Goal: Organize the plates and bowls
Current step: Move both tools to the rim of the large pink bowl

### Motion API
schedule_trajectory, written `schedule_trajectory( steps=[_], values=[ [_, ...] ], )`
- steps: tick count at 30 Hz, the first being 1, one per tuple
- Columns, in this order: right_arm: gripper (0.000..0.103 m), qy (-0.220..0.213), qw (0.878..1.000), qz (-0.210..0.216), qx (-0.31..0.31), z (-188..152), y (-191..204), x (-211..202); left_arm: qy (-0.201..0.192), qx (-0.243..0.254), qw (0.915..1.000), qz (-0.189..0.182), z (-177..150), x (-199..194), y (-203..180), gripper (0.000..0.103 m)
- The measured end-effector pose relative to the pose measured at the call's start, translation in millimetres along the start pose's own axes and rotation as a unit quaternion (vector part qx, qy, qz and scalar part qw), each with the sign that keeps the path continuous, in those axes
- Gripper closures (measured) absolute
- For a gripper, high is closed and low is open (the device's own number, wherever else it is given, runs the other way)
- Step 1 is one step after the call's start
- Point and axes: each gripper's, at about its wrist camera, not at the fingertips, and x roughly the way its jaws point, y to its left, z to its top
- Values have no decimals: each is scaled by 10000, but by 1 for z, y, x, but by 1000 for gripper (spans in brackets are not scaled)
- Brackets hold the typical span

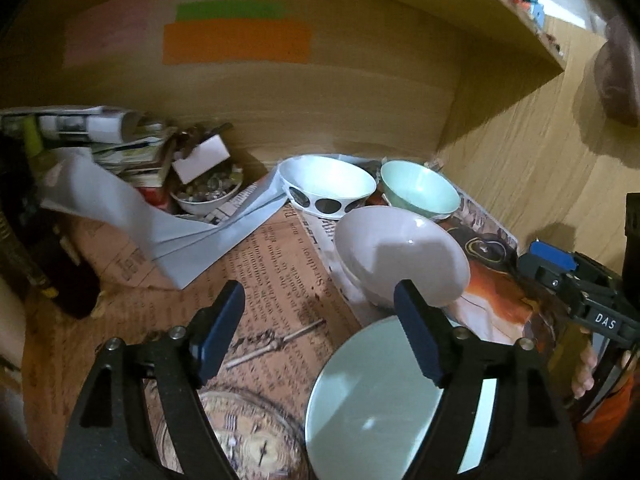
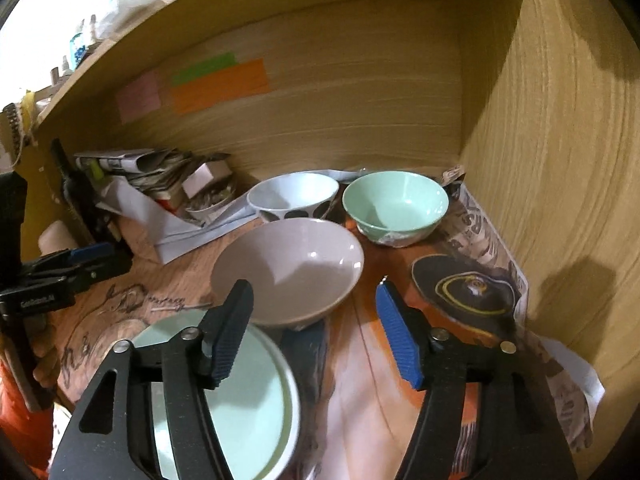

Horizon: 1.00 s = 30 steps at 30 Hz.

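Observation:
A pale grey-pink bowl (image 1: 400,256) (image 2: 288,268) stands in the middle of the paper-lined shelf. Behind it sit a white bowl with black dots (image 1: 328,188) (image 2: 292,194) and a mint green bowl (image 1: 420,190) (image 2: 396,204), side by side. In front lies a pale green plate (image 1: 372,400) (image 2: 224,400). My left gripper (image 1: 320,332) hovers open over the plate's left edge, just short of the grey-pink bowl, with nothing between its pads. Open and empty too, my right gripper (image 2: 316,328) hangs above the plate's right edge, near that bowl's front rim. Each gripper shows at the edge of the other's view (image 1: 548,258) (image 2: 86,256).
Folded newspapers (image 1: 100,136), white paper sheets (image 1: 160,224) and a small bowl of trinkets (image 1: 208,192) crowd the back left. A dark bottle (image 1: 60,276) stands at the far left. The wooden side wall (image 2: 560,160) closes the right, with the back wall (image 2: 320,128) just behind the bowls.

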Motion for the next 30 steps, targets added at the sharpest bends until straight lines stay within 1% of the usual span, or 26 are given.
schedule_trajectory(
  steps=[7, 10, 17, 19, 21, 22, 24, 25, 27, 29, 30],
  values=[
    [39, 138, 9999, -17, 59, 5, -7, 29, 381, 113, 9992, -79, 17, 45, -5, 26],
    [39, 269, 9994, 45, 195, 6, -15, 43, 508, 223, 9984, -101, 20, 61, -8, 26],
    [39, 480, 9979, 46, 441, 7, -29, 66, 733, 261, 9968, -163, 27, 88, -8, 27],
    [39, 538, 9974, 28, 474, 8, -32, 72, 794, 259, 9964, -176, 28, 95, -6, 31],
    [40, 614, 9969, -8, 489, 7, -33, 79, 900, 274, 9953, -228, 28, 102, -7, 42],
    [39, 661, 9966, -3, 499, 7, -34, 82, 956, 279, 9947, -250, 27, 107, -7, 44],
    [41, 739, 9959, 4, 517, 6, -35, 87, 1009, 295, 9941, -282, 27, 110, -8, 52],
    [43, 771, 9957, -8, 517, 5, -35, 90, 1048, 315, 9936, -295, 26, 112, -8, 54],
    [54, 862, 9949, 18, 527, 4, -35, 95, 1117, 349, 9924, -369, 25, 116, -9, 62],
    [56, 975, 9934, 93, 601, 2, -37, 100, 1162, 365, 9917, -413, 25, 119, -10, 65],
    [58, 1018, 9926, 119, 651, 1, -38, 103, 1181, 367, 9914, -435, 24, 120, -10, 68]
  ],
)
